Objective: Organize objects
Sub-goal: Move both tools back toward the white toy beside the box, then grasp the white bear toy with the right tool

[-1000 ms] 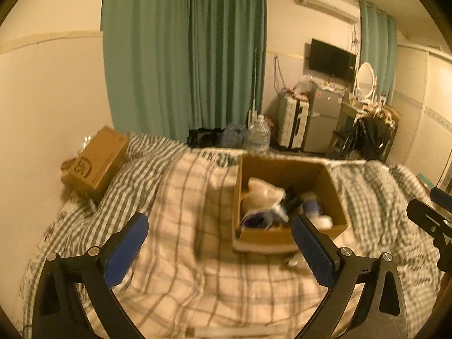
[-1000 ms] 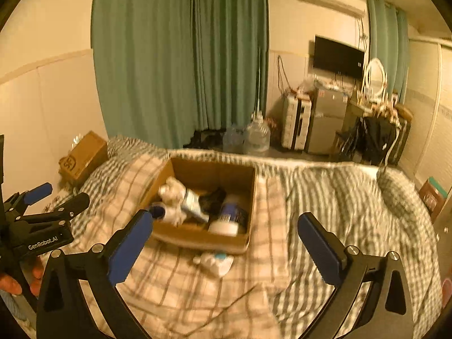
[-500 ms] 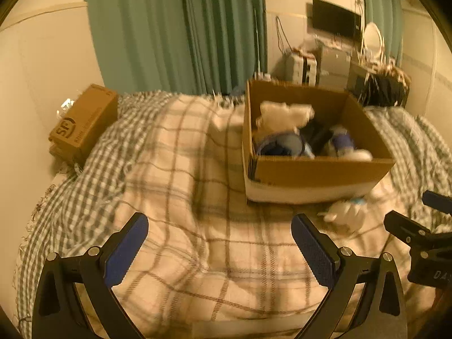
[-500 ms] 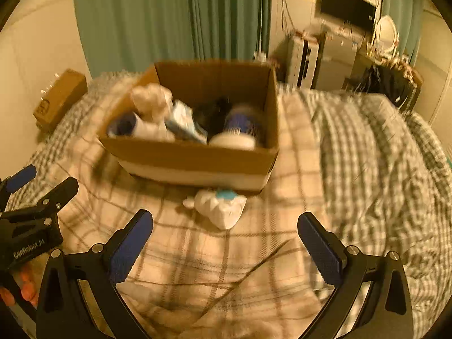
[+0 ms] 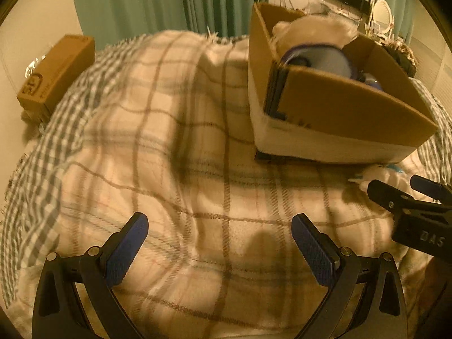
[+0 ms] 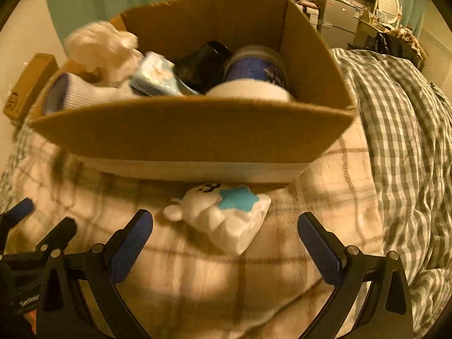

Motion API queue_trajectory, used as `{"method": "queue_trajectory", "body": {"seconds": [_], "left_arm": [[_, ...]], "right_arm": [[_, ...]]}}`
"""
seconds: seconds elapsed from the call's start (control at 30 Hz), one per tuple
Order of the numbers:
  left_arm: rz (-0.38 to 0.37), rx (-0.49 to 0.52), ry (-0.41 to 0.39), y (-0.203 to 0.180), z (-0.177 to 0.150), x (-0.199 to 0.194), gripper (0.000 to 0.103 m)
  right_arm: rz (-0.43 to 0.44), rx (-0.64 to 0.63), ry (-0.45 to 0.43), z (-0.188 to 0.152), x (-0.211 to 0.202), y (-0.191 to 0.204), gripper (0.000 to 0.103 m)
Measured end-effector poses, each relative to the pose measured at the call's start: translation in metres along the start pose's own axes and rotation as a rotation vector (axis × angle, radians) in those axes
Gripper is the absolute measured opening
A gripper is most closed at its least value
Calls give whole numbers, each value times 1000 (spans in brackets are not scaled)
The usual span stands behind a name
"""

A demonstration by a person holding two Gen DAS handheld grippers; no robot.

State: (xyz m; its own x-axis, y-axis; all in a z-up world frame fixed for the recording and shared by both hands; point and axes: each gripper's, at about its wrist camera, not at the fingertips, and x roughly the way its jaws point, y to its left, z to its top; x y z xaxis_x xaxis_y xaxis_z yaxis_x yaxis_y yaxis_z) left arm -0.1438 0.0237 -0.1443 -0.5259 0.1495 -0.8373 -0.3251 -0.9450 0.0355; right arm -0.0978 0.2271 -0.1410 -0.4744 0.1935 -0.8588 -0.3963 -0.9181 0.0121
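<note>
1. Bedding: a cream plaid blanket (image 6: 333, 186) covers the bed, with a grey-and-white checked duvet (image 6: 401, 130) to its right and green curtains (image 5: 158, 2) behind
2. Container: an open cardboard box (image 6: 192, 132) sits on the blanket, its lower band white
3. Box contents, right wrist view: a white crumpled item (image 6: 99, 45) at the left rear, a white rolled sock with a blue cuff (image 6: 84, 93) at the front left, a light blue packet (image 6: 155, 76), a black item (image 6: 203, 59), and a blue-labelled jar with a white lid (image 6: 254, 79) lying on its side
4. Loose object: a white bear-shaped toy with a blue star (image 6: 223, 212) lies on the blanket just in front of the box, outside it
5. Right gripper (image 6: 224, 238): jaws spread wide and empty; the toy lies just ahead of the blue pads (image 6: 132, 240), between their lines, not touched
6. Left gripper (image 5: 220, 248): jaws spread wide and empty, over bare blanket to the left of the box
7. Periphery: a second, closed cardboard box (image 5: 56, 70) rests at the far left edge of the bed, well apart from the open one
</note>
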Motion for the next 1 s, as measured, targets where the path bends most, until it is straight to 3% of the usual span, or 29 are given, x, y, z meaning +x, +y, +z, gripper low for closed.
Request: {"method": "queue_trajectory", "body": {"seconds": [0.4, 0.5, 0.53, 0.57, 0.7, 0.73, 1.0], "left_arm": [[-14, -12, 16, 2, -2, 8, 103], [-11, -15, 6, 3, -4, 4, 103], [-9, -17, 2, 4, -4, 3, 103], [-8, -21, -3, 5, -6, 1, 103], [-6, -36, -24, 7, -11, -12, 103], [-3, -37, -30, 9, -11, -14, 103], [2, -7, -82, 3, -24, -53, 103]], "right_arm": [[-25, -15, 55, -4, 29, 3, 99], [-10, -12, 53, -6, 27, 1, 83], [-6, -16, 52, -7, 25, 1, 70], [-9, -23, 53, -8, 23, 2, 63], [11, -39, 47, -15, 11, 1, 58], [14, -38, 46, -17, 7, 0, 52], [55, -33, -11, -39, -49, -15, 52]]}}
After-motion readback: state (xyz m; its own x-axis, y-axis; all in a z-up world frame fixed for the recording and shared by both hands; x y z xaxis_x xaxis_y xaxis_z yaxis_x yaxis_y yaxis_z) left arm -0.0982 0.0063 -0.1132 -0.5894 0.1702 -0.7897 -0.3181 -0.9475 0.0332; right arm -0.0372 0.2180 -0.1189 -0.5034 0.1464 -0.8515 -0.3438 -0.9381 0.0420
